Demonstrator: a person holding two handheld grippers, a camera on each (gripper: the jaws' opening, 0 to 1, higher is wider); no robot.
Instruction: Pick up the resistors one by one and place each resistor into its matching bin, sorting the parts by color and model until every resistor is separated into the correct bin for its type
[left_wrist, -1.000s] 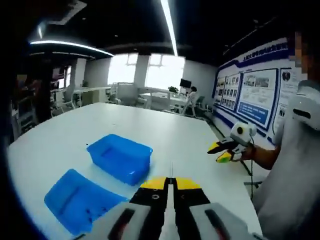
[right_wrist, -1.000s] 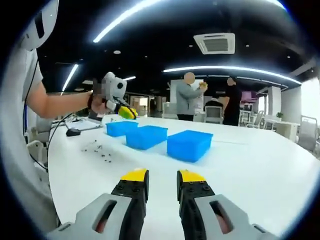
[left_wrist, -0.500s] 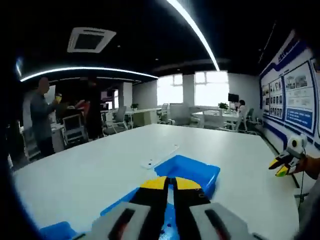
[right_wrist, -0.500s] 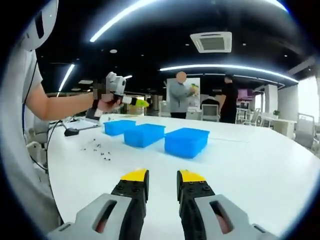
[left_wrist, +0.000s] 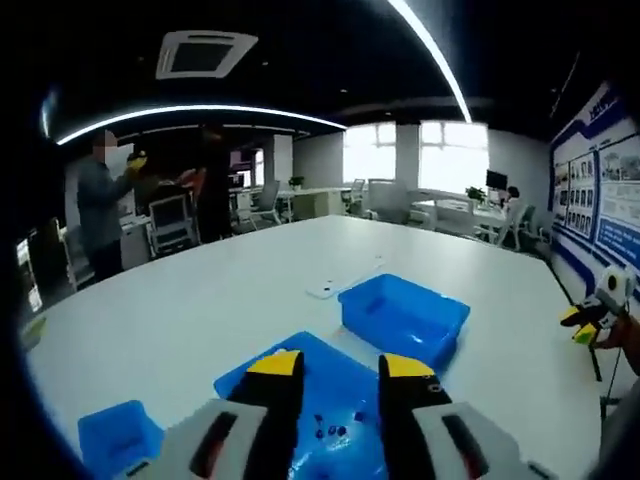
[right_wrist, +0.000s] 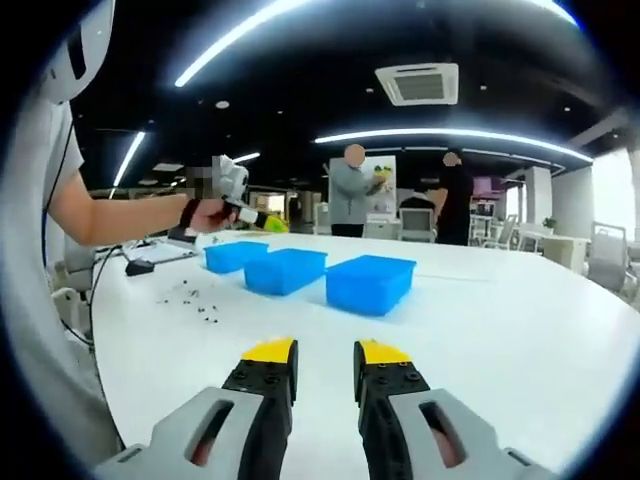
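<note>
My left gripper (left_wrist: 336, 364) released above the middle bin (left_wrist: 340, 400), small parts inside; right gripper (right_wrist: 325, 352) released over bare desk (right_wrist: 500, 320), loose resistors (right_wrist: 195, 303) far left

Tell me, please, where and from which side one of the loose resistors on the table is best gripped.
Judging from the right gripper view, grip a loose resistor across its body, from straight above: they lie scattered flat on the table, too small to tell leads.

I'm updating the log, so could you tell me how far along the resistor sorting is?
Partly done: a few small parts lie in the middle bin, beneath the open left gripper. Nothing is in hand: the right gripper is open over bare table. Left to do: loose resistors lie scattered on the table near the bins.
</note>
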